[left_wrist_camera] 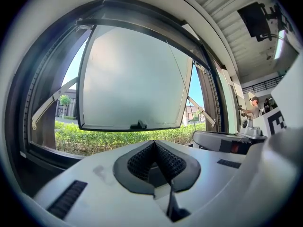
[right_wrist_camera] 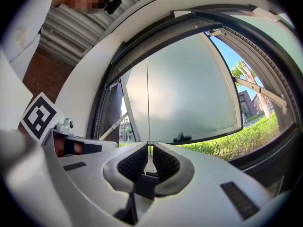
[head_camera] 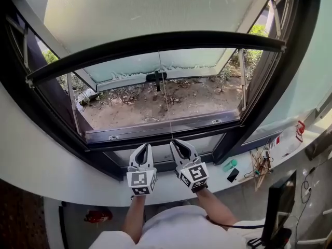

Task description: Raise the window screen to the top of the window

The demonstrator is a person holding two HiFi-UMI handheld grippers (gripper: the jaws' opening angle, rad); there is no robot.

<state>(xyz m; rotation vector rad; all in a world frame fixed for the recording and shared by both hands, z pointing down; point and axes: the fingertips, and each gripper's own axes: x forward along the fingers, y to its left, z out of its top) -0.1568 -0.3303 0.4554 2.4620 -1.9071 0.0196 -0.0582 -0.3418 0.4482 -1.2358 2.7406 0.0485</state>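
The window screen's dark bottom bar (head_camera: pixel 155 41) spans the frame a little below the window's top, with pale mesh (head_camera: pixel 145 9) above it. A thin pull cord (head_camera: pixel 167 102) runs from the bar down to my right gripper (head_camera: pixel 177 144), which is shut on it just above the sill. In the right gripper view the cord (right_wrist_camera: pixel 147 98) rises straight out of that gripper's (right_wrist_camera: pixel 147 144) nearly closed tips. Right beside it on the left, my left gripper (head_camera: pixel 143 148) is shut and holds nothing. The left gripper view shows its pads (left_wrist_camera: pixel 142 160) pressed together and the cord (left_wrist_camera: pixel 182 82) off to the right.
The frosted glass sash (head_camera: pixel 155 64) is pushed outward, with a black handle (head_camera: pixel 156 78) on its lower edge and metal stays (head_camera: pixel 243 77) at the sides. The dark lower frame (head_camera: pixel 155 131) lies ahead of the grippers. A phone (head_camera: pixel 233 175), cables and a monitor (head_camera: pixel 277 201) are at the lower right.
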